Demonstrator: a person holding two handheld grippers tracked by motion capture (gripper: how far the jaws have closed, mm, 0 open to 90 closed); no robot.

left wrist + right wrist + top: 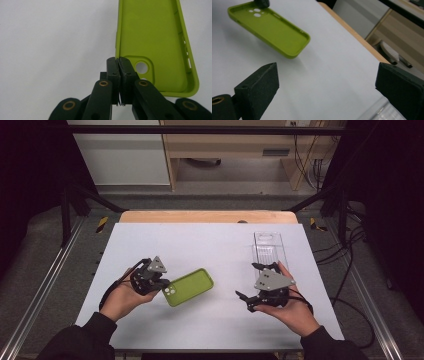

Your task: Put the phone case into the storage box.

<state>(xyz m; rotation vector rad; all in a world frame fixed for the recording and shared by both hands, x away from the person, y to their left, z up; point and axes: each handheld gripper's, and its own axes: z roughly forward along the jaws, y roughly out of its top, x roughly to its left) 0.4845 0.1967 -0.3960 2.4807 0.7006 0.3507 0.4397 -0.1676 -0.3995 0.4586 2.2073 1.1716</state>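
The left gripper has the green phone case pinched by its rim, off the bench; the right gripper, jaws spread, hasn't taken anything, clear package untouched.

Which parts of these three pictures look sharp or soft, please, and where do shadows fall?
High view: white table evenly lit, dark surroundings. Left gripper view: green phone case sharp, nearest jaw links soft. Right gripper view: the case casts a soft shadow beneath, open jaws blurred close up.

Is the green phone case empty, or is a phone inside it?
Empty. The green phone case shows its bare inside and open camera holes.
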